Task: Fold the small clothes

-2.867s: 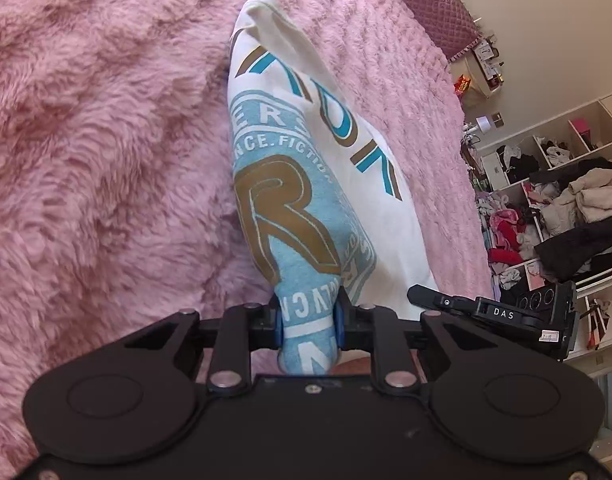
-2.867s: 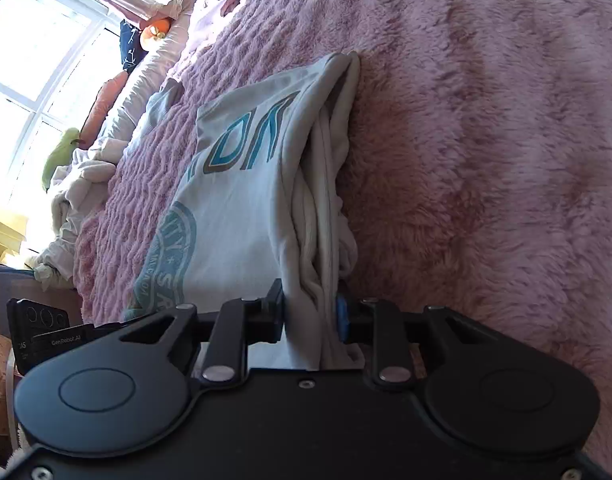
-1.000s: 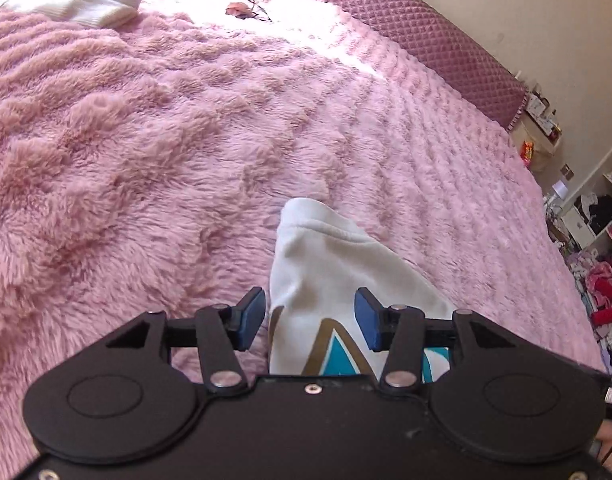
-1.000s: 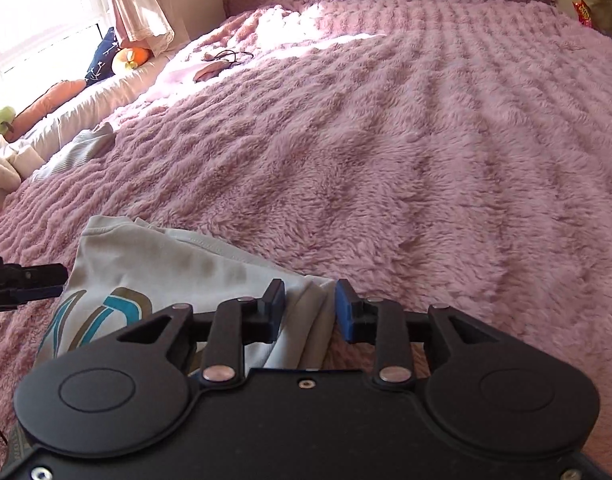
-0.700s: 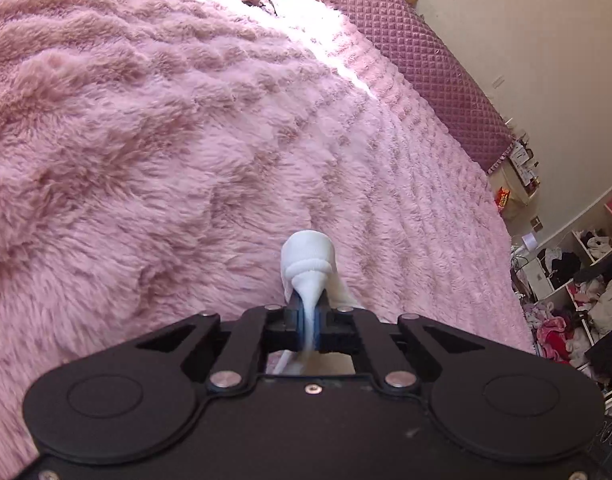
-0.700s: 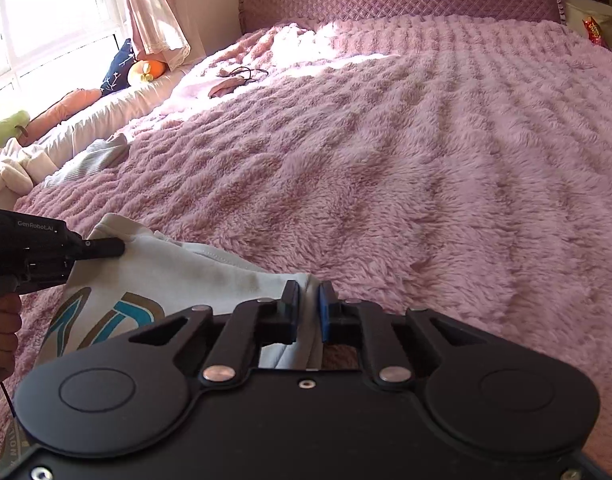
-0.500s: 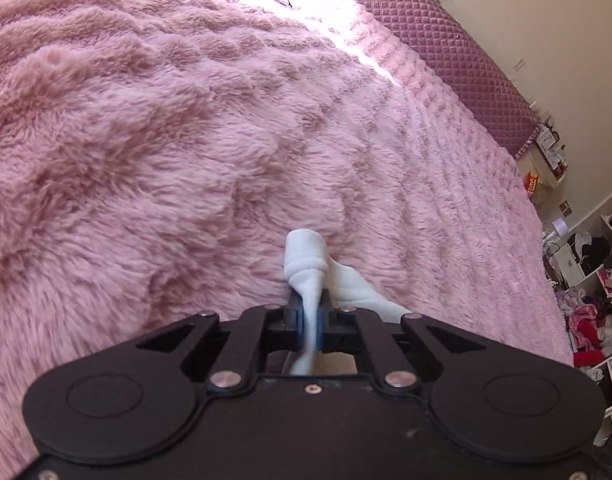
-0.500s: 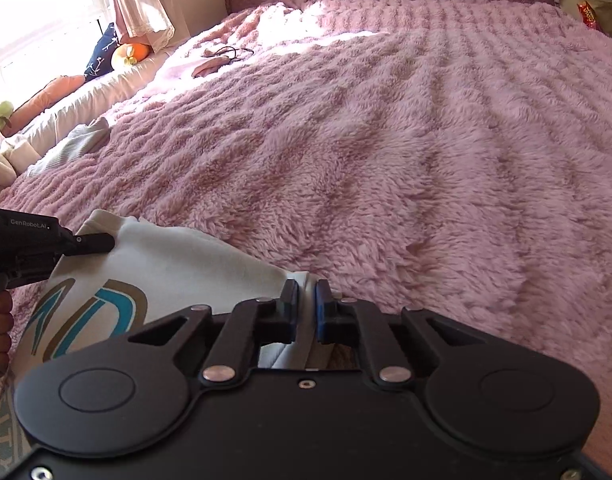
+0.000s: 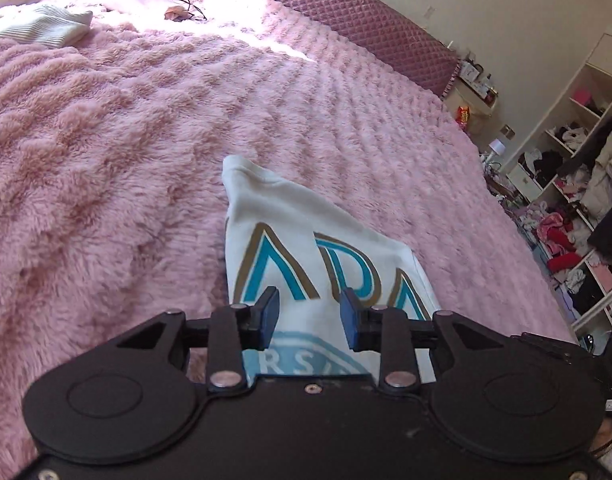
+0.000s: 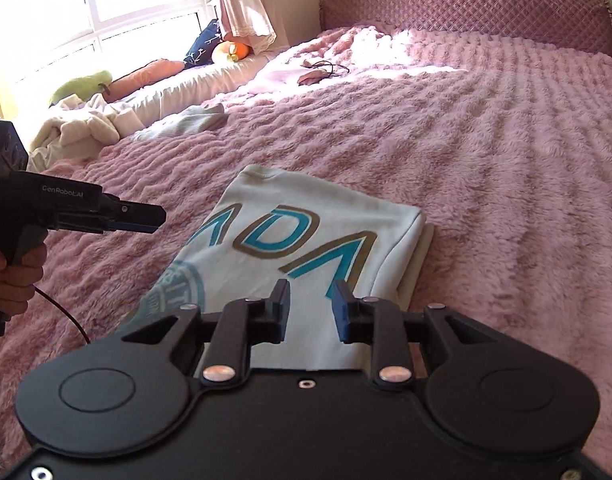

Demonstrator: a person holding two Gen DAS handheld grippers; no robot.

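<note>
white folded shirt (image 10: 306, 236) lies free; both hand-held grippers gape; only right view shows the left hand-held gripper (image 10: 158, 214) sideways.

"GenRoboLAI" on left tool (image 10: 146, 216) body, large teal-gold letters "ADA" and seal fragment "RS" on white shirt (image 9: 306, 240)

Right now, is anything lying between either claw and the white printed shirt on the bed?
Nothing visible. The left claw and right claw both hang open just above the folded white shirt, which lies flat on the pink blanket with nothing on top of it.
</note>
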